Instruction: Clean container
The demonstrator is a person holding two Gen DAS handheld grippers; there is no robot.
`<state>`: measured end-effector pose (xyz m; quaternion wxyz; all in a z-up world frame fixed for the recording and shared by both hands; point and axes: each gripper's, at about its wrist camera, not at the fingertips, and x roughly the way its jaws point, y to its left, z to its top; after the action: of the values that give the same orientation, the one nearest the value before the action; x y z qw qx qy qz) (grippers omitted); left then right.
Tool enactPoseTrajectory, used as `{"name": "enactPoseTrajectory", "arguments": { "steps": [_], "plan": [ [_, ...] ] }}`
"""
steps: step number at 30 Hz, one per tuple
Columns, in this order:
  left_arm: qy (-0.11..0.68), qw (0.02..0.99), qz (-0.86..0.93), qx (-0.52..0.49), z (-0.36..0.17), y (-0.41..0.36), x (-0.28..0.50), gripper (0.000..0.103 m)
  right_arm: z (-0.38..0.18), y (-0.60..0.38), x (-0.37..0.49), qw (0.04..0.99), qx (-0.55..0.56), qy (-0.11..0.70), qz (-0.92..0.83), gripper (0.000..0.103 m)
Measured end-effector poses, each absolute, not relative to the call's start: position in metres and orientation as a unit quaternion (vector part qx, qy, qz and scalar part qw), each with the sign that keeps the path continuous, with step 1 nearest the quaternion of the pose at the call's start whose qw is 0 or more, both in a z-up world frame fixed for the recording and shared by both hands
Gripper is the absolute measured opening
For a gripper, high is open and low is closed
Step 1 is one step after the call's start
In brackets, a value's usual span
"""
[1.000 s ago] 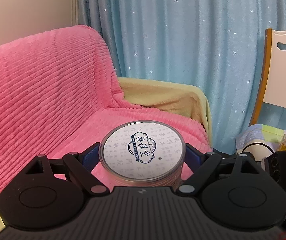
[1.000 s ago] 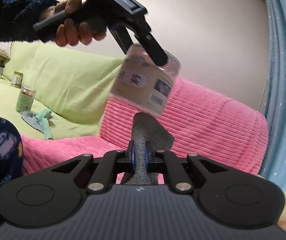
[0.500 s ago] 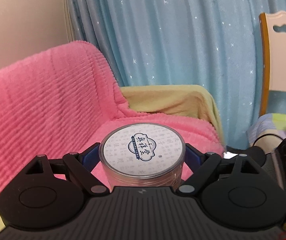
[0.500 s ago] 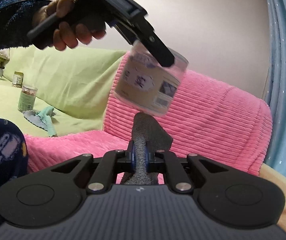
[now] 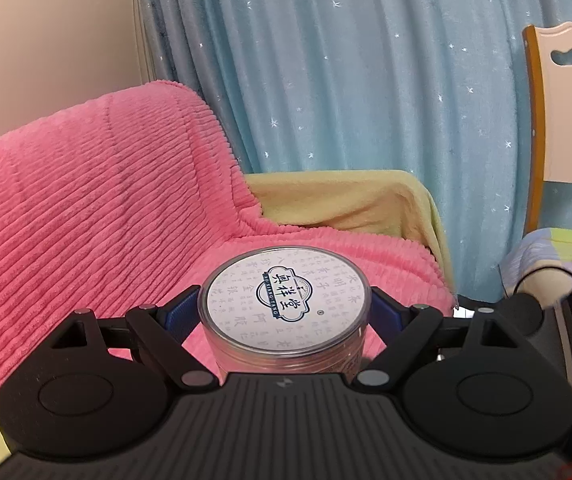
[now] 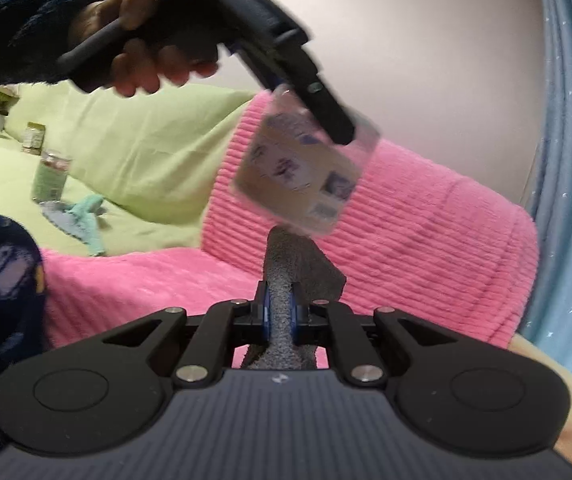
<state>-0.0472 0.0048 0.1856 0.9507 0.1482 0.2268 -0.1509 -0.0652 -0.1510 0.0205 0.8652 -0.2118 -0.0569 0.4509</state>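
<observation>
Clear plastic, the jar (image 5: 282,312) looks light and slick, held aloft over the pink sofa by your left gripper (image 5: 283,312) clamping its sides below the lid while your right gripper (image 6: 280,314) pinches the grey cloth (image 6: 298,264).

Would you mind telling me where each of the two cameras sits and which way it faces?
Left wrist: behind the left gripper, facing the blue curtain and a chair; its fingers clamp the container.
Right wrist: behind the right gripper, which pinches a grey cloth, looking up at the person's hand and the left gripper.
Shared: the container and the pink blanket.
</observation>
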Motion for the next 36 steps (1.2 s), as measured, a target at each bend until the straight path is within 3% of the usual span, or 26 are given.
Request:
{"name": "enactPoseTrajectory", "arguments": {
  "steps": [8,13,21,28,36],
  "plan": [
    [0.242,0.946,-0.157,0.15,0.179,0.004,-0.045,0.087,0.009,-0.141,-0.096,0.816,-0.29,-0.118,0.486,0.007],
    [0.243,0.948,-0.151,0.142,0.181,0.009,-0.049,0.087,0.007,-0.142,-0.083,0.826,-0.301,-0.096,0.467,0.007],
    [0.236,0.951,-0.136,0.144,0.18,0.011,-0.051,0.087,0.008,-0.137,-0.098,0.803,-0.312,-0.133,0.491,0.007],
    [0.243,0.952,-0.128,0.136,0.177,0.013,-0.05,0.087,0.011,-0.129,-0.08,0.812,-0.322,-0.101,0.476,0.007],
    [0.238,0.954,-0.117,0.136,0.176,0.01,-0.05,0.087,0.016,-0.131,-0.082,0.805,-0.316,-0.135,0.484,0.007]
  ]
}}
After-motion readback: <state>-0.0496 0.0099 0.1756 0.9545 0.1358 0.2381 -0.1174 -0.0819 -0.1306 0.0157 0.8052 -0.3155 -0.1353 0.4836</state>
